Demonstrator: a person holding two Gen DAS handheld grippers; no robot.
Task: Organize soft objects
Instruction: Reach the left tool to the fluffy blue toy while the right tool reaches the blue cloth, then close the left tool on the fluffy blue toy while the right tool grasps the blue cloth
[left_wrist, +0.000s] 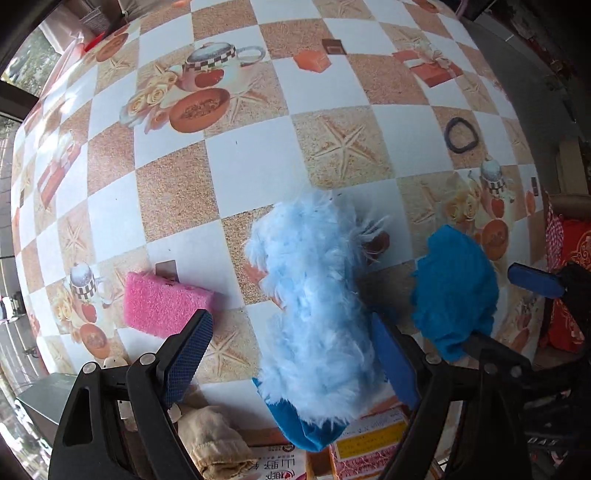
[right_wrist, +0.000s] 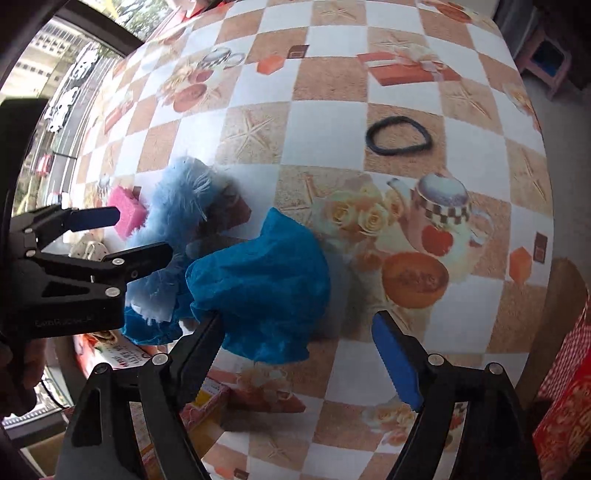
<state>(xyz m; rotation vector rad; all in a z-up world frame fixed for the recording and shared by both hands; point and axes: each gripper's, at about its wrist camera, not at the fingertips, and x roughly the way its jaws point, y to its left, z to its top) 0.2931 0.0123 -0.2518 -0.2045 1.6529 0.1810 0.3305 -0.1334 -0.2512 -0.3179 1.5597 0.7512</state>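
checkered tablecloth (left_wrist: 255, 170) holds fluffy blue toy (left_wrist: 314, 295) (pink sponge (left_wrist: 162, 304) beside).

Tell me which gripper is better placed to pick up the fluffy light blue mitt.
Left. The left gripper has open jaws straddling the light blue mitt; the right gripper sits by the dark blue cloth.

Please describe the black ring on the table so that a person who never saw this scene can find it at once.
Start from the checkered tablecloth with its printed starfish and teapots. Beyond the dark blue cloth, past the printed teapot, lies a hair tie, flat and alone on a sandy brown square. It is the only thin black loop; the pale blue fluffy piece and pink sponge are bulky and bright.
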